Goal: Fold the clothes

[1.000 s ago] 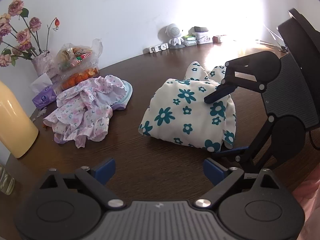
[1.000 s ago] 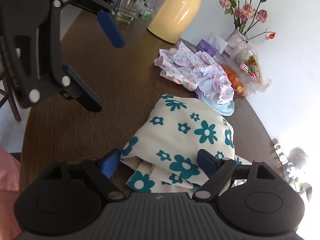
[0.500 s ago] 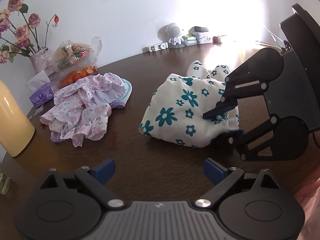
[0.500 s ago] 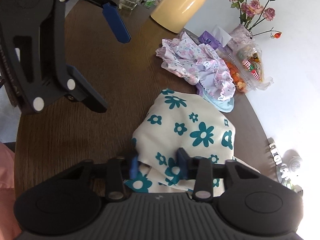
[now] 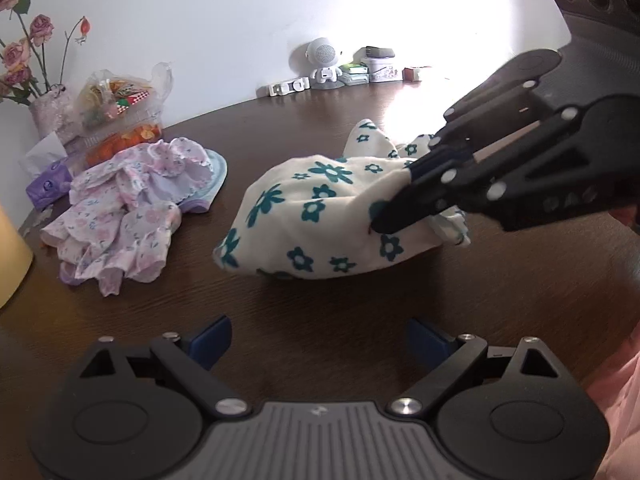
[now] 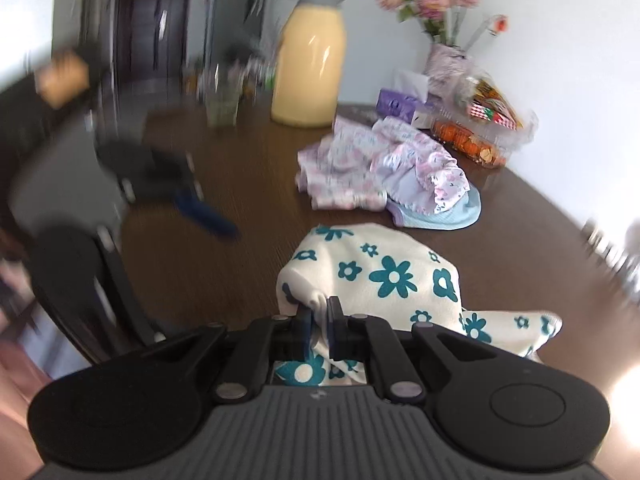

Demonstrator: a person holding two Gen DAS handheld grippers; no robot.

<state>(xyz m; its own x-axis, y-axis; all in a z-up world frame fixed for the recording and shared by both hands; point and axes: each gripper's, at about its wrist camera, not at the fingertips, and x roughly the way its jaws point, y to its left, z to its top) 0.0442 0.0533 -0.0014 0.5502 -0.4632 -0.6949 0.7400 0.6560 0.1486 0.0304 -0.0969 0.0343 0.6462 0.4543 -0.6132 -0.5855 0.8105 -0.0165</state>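
1. Worktop point(image 5: 360, 300): dark wood and round-edged, it carries all the laundry. The cream garment with teal flowers point(image 5: 320, 220) sits near its centre; in the left wrist view it is at about 1 o'clock from the left tongs.
2. Change: a second ago the right tongs point(image 6: 319, 320) stood spread over the near edge of the cream garment. Half a second ago they were closing on it. Now they are clenched on a bunched fold of that edge.
3. Consequence: the grasped edge is raised off the worktop and the cloth drapes down from the pinch, with its far part resting on the wood. The right wrist view is blurred with motion. Judgement: a lift or carry of this edge is under way, either to spread the piece or to lay one half over the other; the frames do not settle which.
4. Left tongs point(image 5: 318, 338): released, with the blue pads wide apart and nothing between them. They hover over bare worktop at 6 o'clock from the garment, as they did a second ago.
5. Pink floral garment point(image 5: 128, 216): it lies crumpled, not folded, at 9 o'clock from the cream one, well apart from it and overlapping a pale blue piece point(image 5: 218, 168).
6. Containers:
   - yellow jug point(image 6: 310, 68), lid on, contents hidden;
   - clear plastic box point(image 5: 120, 136) of orange food, with packets bagged on top;
   - vase point(image 6: 444, 62) holding pink roses;
   - purple tissue pack point(image 5: 48, 186) with a tissue sticking out;
   - glass point(image 6: 222, 106), blurred, contents not readable.
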